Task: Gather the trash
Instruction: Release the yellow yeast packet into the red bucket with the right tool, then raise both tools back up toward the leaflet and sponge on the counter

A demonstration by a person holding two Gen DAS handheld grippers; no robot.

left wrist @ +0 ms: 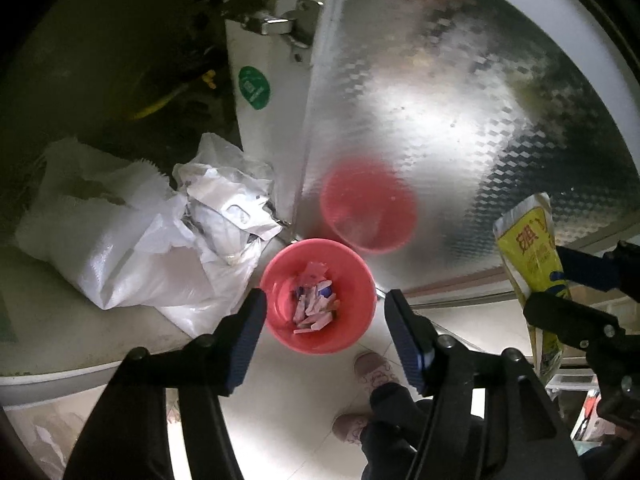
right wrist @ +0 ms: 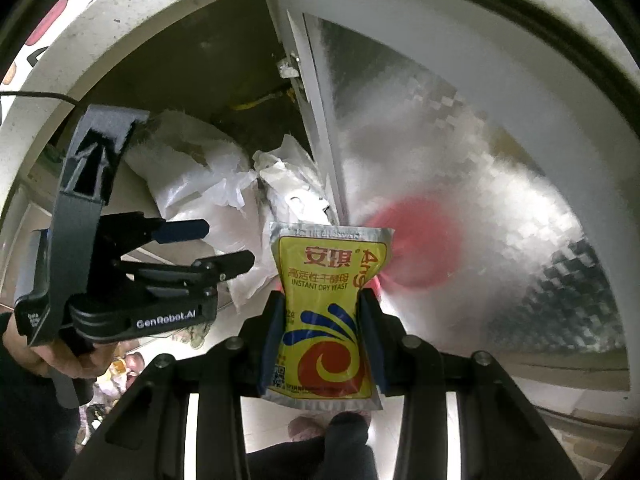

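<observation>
- The right gripper (right wrist: 322, 334) has its jaws closed on a yellow yeast packet (right wrist: 326, 312), pinching it across its middle so the foil buckles inward at the waist.
- The packet looks light, thin and soft, probably empty or nearly so; its glossy foil could slip, so a grip across the flat middle, as here, seems safer than one at a sealed edge.
- The left gripper (left wrist: 325, 334) hangs with its jaws wide and nothing between them, directly above the pink bin (left wrist: 318, 296).
- The bin stands on the pale floor (left wrist: 304, 384), already holding small scraps of wrapper.
- Just beside the bin rises a shiny patterned cabinet door (left wrist: 460, 120), which mirrors it as a red blur.
- To the bin's left lie crumpled white bags (left wrist: 132, 248), inside the open cabinet.
- In the left view the packet hangs well right of the bin, so it likely needs carrying over the rim before release.
</observation>
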